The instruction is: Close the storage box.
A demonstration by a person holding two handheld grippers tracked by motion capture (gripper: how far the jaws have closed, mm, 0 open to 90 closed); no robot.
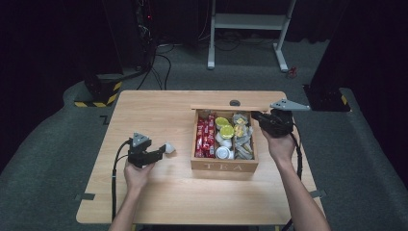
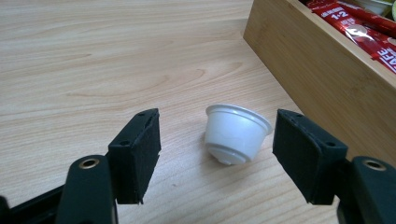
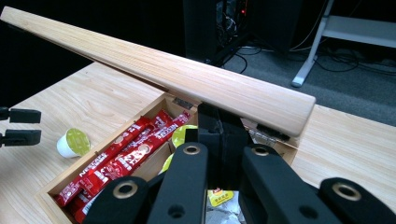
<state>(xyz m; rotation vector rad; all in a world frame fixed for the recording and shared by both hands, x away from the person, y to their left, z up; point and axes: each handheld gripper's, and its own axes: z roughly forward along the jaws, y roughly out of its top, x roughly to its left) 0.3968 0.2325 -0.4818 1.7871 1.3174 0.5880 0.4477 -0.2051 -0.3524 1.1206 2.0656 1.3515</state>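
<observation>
Here, left gripper [image 2: 217,158] jaws spread around capsule [image 2: 237,133]; right gripper [image 3: 223,135] jaws pinching lid [image 3: 187,77].

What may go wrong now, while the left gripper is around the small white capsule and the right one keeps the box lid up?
1. The white capsule lies on its side between the open left gripper, nearer one pad; closing may push or roll it away.
2. The right gripper is shut on the edge of the lid; if it slips, the lid may drop onto the tea box.

Black grippers [image 1: 161,153], grey triangular top plates, brass-ringed screw holes, black cables; forearms seemingly sleeveless.
</observation>
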